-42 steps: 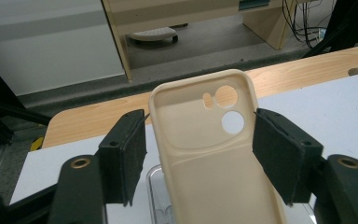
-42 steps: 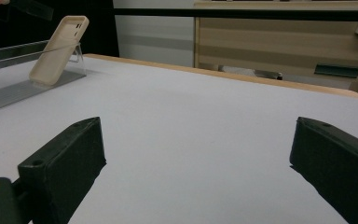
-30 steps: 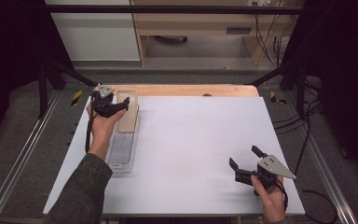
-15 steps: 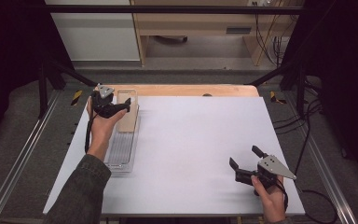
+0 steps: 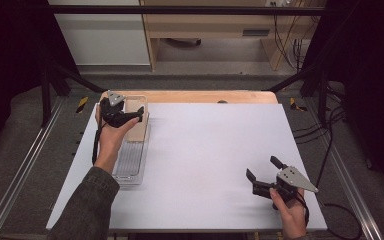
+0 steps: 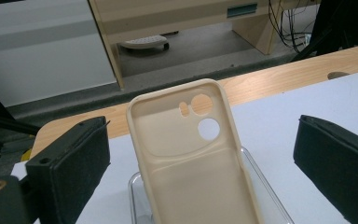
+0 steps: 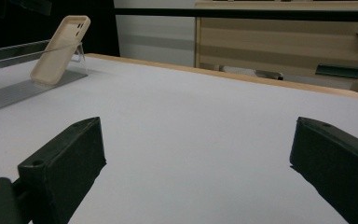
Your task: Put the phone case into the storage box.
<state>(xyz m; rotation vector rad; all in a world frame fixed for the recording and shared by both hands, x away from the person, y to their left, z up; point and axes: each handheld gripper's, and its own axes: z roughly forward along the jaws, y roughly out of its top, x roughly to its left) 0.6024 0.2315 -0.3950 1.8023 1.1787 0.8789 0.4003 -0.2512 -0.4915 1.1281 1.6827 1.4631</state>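
My left gripper (image 6: 200,163) hovers with jaws spread wide either side of the beige phone case (image 6: 191,154), propped tilted in the clear tray (image 5: 130,160) at the table's ten o'clock, while my right gripper (image 5: 264,176) waits wide open at five o'clock.

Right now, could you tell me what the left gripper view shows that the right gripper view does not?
Left gripper view: the beige phone case's hollow inside with its camera cut-outs, close between the open left gripper's fingers.

Right gripper view: the case side-on, propped tilted in the clear plastic tray, far beyond the open right gripper.

Both: the case, the tray, the white table.
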